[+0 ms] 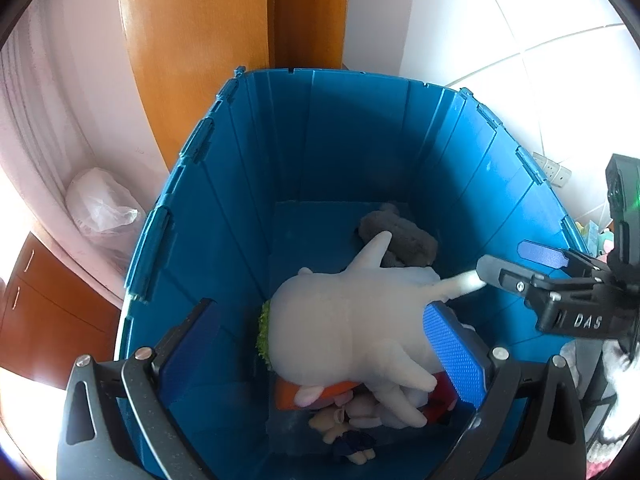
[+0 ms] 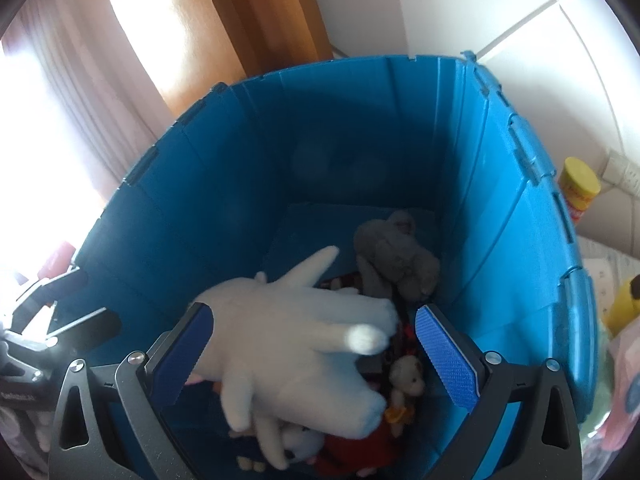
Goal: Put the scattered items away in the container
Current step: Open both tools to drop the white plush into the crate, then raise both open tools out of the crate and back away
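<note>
Both sets of fingers are spread wide with nothing between them. The left gripper point(image 1: 324, 344) hangs over the near side of the blue bin point(image 1: 224, 216), and its blue pads just frame the toys below. The right gripper point(image 2: 324, 360) is also splayed over the bin; in the left wrist view it comes in from the right, and one tip sits right at the thin limb of the white plush point(image 1: 352, 316) without squeezing it, as far as that view shows.

The white plush lies sprawled on top of the pile inside the bin. A grey plush point(image 1: 404, 240) sits at the far end of the floor, and a jumble of small toys point(image 1: 352, 412) is packed under the white one at the near end, with something green and spiky point(image 1: 263, 332) poking out on its left.

So a good bunch of stuff is already in the container. Out past the right rim there's a yellow-lidded jar point(image 2: 578, 190) and something yellow and soft point(image 2: 628, 300), so there's probably more to collect, though how much is hard to say.
</note>
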{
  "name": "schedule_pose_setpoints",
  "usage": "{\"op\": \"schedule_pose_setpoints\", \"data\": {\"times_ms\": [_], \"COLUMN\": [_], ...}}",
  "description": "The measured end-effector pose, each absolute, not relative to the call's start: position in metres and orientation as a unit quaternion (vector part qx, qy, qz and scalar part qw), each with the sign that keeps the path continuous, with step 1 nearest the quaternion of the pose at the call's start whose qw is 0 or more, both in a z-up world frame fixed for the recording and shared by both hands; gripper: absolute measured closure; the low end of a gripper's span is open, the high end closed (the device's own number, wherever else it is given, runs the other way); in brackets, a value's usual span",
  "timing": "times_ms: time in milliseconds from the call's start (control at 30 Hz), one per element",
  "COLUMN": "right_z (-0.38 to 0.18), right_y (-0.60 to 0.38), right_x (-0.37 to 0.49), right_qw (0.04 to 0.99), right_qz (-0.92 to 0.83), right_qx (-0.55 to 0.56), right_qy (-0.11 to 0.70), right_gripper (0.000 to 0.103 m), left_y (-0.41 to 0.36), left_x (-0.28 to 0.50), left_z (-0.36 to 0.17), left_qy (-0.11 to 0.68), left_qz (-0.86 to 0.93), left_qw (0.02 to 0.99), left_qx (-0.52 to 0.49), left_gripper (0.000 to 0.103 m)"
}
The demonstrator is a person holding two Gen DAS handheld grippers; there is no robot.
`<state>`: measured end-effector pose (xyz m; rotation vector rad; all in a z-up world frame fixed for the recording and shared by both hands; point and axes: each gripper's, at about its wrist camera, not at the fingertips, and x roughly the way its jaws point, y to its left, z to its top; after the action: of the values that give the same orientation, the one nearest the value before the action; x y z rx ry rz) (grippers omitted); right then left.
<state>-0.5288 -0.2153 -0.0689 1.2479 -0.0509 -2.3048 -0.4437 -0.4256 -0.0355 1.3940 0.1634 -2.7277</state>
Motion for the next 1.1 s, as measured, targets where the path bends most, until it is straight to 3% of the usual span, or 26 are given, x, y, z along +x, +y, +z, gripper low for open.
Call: {"op": "schedule_pose_setpoints", "data": {"times_ms": [267, 567, 900, 1100], "right_z": [-0.051, -0.018, 0.016, 0.005], "right_y": [-0.218, -0.208, -0.193, -0.176], "right_x": [-0.512, -0.427, -0.326, -0.291], "right_qw": [0.276, 0.234, 0.181, 0.207], "right_qz": [-0.857, -0.904, -0.944, -0.937], "right_qx": [0.434, 0.358, 0.269, 0.279], "right_qy": [-0.016, 0.026, 0.066, 0.033], "right_gripper": [0.0, 0.001, 0.001, 0.001], "left_y": [-0.427, -0.423, -0.392, -0.379], "left_x": [-0.403, -0.352, -0.293, -0.262], "left_z": [-0.011, 0.015, 0.014, 0.004], "left_qy": [0.051, 0.054, 0.019, 0.022], "left_qz": [-0.905, -0.924, -0.94, -0.943], "left_qw": [0.049, 0.052, 0.034, 0.037], "left_qx": [0.42, 0.376, 0.338, 0.331], "left_gripper": [0.0, 0.0, 0.0, 0.0]}}
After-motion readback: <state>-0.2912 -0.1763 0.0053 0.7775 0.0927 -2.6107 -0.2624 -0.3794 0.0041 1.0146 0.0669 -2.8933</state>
